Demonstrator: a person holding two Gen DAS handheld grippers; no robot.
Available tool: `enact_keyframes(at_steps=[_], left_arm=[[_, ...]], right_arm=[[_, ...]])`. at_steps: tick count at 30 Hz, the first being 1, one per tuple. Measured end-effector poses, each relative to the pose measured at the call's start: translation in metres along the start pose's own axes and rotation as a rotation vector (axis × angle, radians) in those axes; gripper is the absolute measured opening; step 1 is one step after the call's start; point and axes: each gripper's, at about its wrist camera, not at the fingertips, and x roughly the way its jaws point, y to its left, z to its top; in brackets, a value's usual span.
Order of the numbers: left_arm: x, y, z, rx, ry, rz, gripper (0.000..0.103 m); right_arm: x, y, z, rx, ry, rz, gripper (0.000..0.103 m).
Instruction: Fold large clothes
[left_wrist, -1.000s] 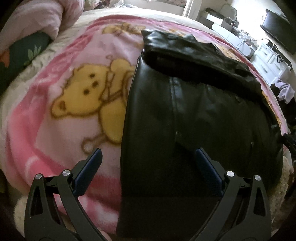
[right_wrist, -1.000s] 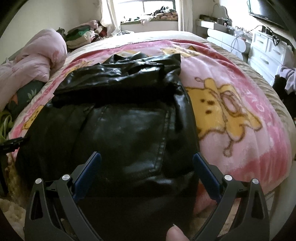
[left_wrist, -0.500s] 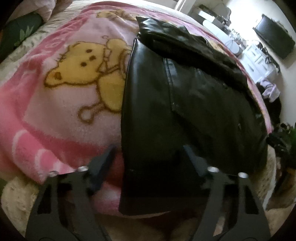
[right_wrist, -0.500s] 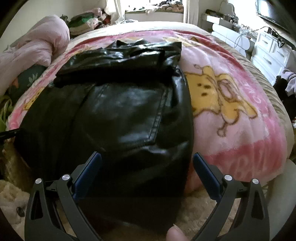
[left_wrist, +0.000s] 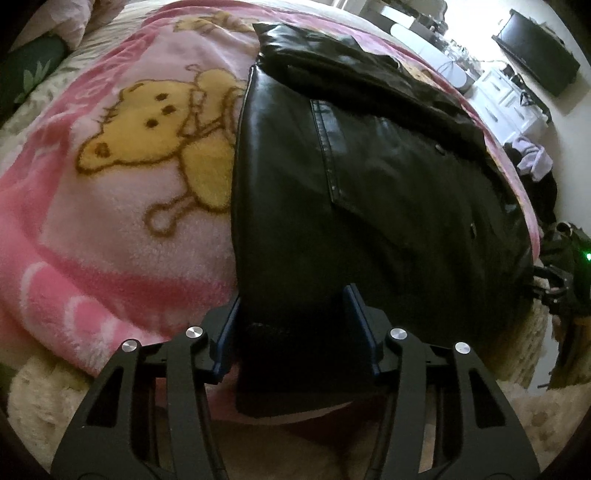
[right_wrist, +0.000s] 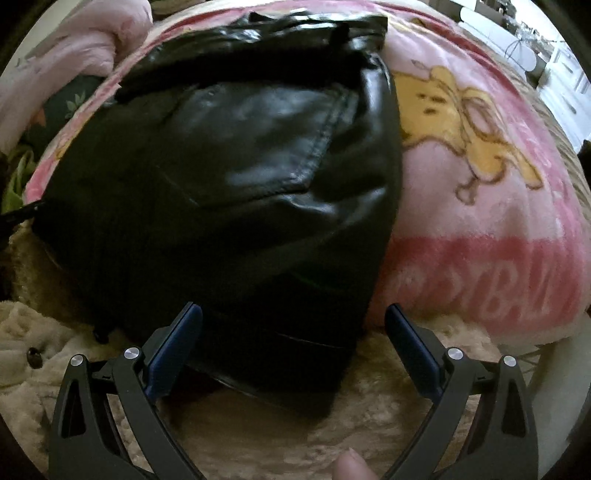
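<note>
A black leather jacket (left_wrist: 332, 184) lies flat on a pink bear-print blanket (left_wrist: 110, 192), its hem hanging over the bed's near edge. My left gripper (left_wrist: 293, 328) straddles the hem's left corner. Its jaws are closing, with the leather between the blue pads and not bunched. In the right wrist view the same jacket (right_wrist: 240, 166) fills the middle. My right gripper (right_wrist: 293, 332) stands open and wide just above the hem's right corner, gripping nothing. A person's fingertip (right_wrist: 351, 465) shows at the bottom edge.
A cream fleece cover (right_wrist: 295, 424) lies under the blanket (right_wrist: 480, 184) at the bed's edge. A pink duvet (right_wrist: 55, 55) is piled at the back left. White drawers (left_wrist: 517, 103) and a dark screen (left_wrist: 539, 62) stand to the right of the bed.
The left jaws have narrowed from wide open onto the jacket's lower left corner. Both grippers have tipped downward and come closer to the hem. The right jaws stay wide.
</note>
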Motion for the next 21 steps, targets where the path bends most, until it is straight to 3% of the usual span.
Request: enact_keyframes(at_steps=[3, 4, 6, 10, 14, 18, 21], left_arm=[[0.0, 0.001, -0.003, -0.007, 0.011, -0.007, 0.045], [0.0, 0.002, -0.004, -0.01, 0.014, -0.012, 0.046], [-0.001, 0.003, -0.007, -0.016, 0.016, -0.015, 0.046], [0.0, 0.002, -0.013, -0.017, 0.016, -0.018, 0.048], [-0.005, -0.004, -0.013, -0.007, 0.001, -0.01, 0.029], [-0.015, -0.005, -0.008, -0.034, -0.035, -0.028, 0.011], [-0.03, -0.004, 0.0, -0.067, -0.088, -0.095, 0.006]], right_arm=[[0.007, -0.007, 0.0, 0.001, 0.037, 0.055, 0.093], [0.01, -0.008, 0.001, -0.005, 0.049, 0.069, 0.082], [0.015, -0.011, -0.001, -0.014, 0.067, 0.084, 0.08], [0.009, -0.003, -0.007, -0.058, 0.05, 0.126, 0.05], [-0.003, 0.0, -0.012, -0.065, -0.031, 0.123, 0.021], [-0.026, 0.004, -0.013, -0.059, -0.138, 0.18, 0.012], [-0.043, -0.008, -0.008, 0.012, -0.205, 0.287, 0.011]])
